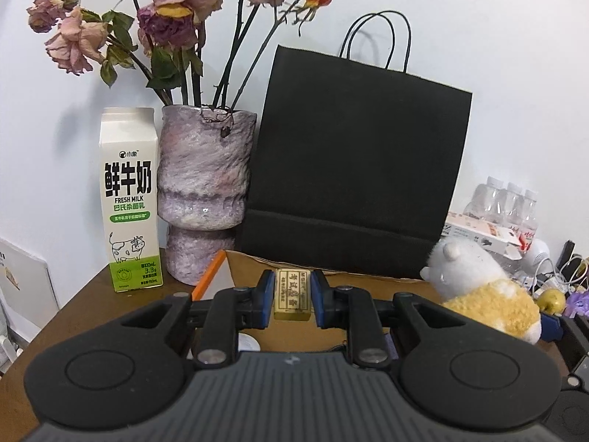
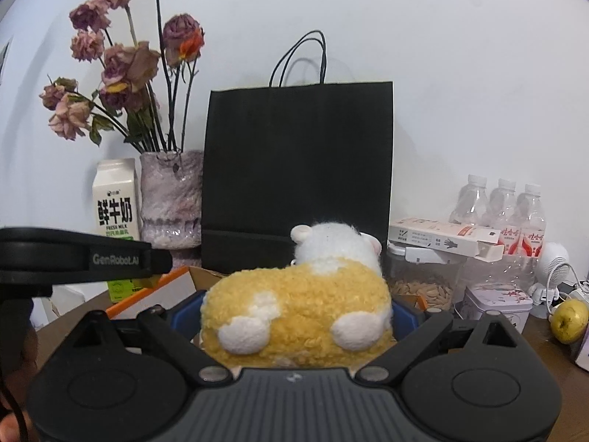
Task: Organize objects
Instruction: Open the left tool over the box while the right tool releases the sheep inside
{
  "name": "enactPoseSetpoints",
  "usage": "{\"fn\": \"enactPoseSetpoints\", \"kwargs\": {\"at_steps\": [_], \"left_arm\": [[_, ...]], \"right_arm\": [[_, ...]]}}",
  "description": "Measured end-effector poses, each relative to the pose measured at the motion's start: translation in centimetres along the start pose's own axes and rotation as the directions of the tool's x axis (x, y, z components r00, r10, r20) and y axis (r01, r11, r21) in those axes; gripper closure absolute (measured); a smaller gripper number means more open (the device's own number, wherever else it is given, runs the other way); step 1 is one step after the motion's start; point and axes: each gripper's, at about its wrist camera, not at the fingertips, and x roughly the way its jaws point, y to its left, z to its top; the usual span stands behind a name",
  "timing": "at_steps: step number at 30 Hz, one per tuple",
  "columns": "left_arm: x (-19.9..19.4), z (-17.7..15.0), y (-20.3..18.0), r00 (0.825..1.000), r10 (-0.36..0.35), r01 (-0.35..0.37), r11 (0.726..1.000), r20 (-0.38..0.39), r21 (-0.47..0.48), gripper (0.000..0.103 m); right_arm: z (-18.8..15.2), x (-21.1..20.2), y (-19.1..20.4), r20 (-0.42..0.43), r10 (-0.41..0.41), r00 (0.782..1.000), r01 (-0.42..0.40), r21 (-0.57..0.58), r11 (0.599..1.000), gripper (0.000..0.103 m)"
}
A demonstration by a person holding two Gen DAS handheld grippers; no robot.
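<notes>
My left gripper (image 1: 292, 293) is shut on a small gold bar-shaped block (image 1: 292, 294) with dark characters, held above an open cardboard box (image 1: 250, 258). My right gripper (image 2: 296, 316) is shut on a yellow and white plush toy (image 2: 298, 313), which fills the space between its fingers. The plush also shows at the right of the left wrist view (image 1: 486, 291). The left gripper's body (image 2: 73, 258) crosses the left of the right wrist view. The box edge shows behind the plush (image 2: 206, 276).
A black paper bag (image 1: 353, 169) stands behind the box against the white wall. A milk carton (image 1: 129, 199) and a purple vase (image 1: 204, 184) of dried roses stand at the left. Water bottles (image 2: 500, 206), a seed jar (image 2: 419, 283), a tin (image 2: 497, 305) and a green pear (image 2: 568, 320) crowd the right.
</notes>
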Motion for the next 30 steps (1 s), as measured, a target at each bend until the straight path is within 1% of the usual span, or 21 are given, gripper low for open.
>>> {"fn": "enactPoseSetpoints", "kwargs": {"at_steps": [9,11,12,13,14,15,16,17,25,30], "left_arm": [[2.1,-0.1,0.7,1.000,0.000,0.000,1.000,-0.025,0.031,0.081],[2.2,-0.2,0.7,1.000,0.001,0.000,0.999,-0.026,0.036,0.075],[2.3,-0.2,0.8,1.000,0.000,0.001,0.999,-0.029,0.038,0.060],[2.4,-0.2,0.8,1.000,0.004,-0.003,0.999,-0.028,0.033,0.035],[2.3,-0.3,0.9,1.000,0.010,-0.010,1.000,-0.023,0.029,0.022],[2.2,-0.3,0.9,1.000,0.018,-0.017,1.000,-0.012,0.026,0.005],[2.1,-0.3,0.9,1.000,0.025,-0.025,0.999,0.003,0.025,0.000],[1.9,-0.3,0.8,1.000,0.028,-0.028,0.999,0.013,0.026,0.000],[1.6,-0.3,0.9,0.999,0.033,-0.033,0.999,0.012,0.026,0.000],[0.9,-0.3,1.0,0.999,0.027,-0.028,0.999,0.025,0.021,0.000]], "right_arm": [[0.1,2.4,-0.1,-0.042,-0.011,0.999,0.010,-0.015,1.000,0.005],[0.0,2.9,-0.1,-0.058,-0.017,0.998,0.016,-0.019,1.000,0.002],[-0.1,3.0,-0.1,-0.065,-0.022,0.998,0.021,-0.021,1.000,0.001],[-0.2,3.1,0.0,-0.070,-0.032,0.997,0.030,-0.024,0.999,0.000],[-0.3,3.1,0.0,-0.070,-0.041,0.997,0.040,-0.028,0.999,0.000],[-0.3,3.1,0.1,-0.070,-0.047,0.996,0.045,-0.031,0.999,0.000],[-0.4,3.0,0.0,-0.069,-0.046,0.997,0.044,-0.030,0.999,0.000],[-0.4,3.0,0.0,-0.068,-0.042,0.997,0.041,-0.026,0.999,0.000],[-0.4,2.6,0.1,-0.082,-0.032,0.996,0.030,-0.030,0.999,0.000],[-0.1,1.8,0.0,-0.090,-0.022,0.996,0.020,-0.023,1.000,0.000]]}}
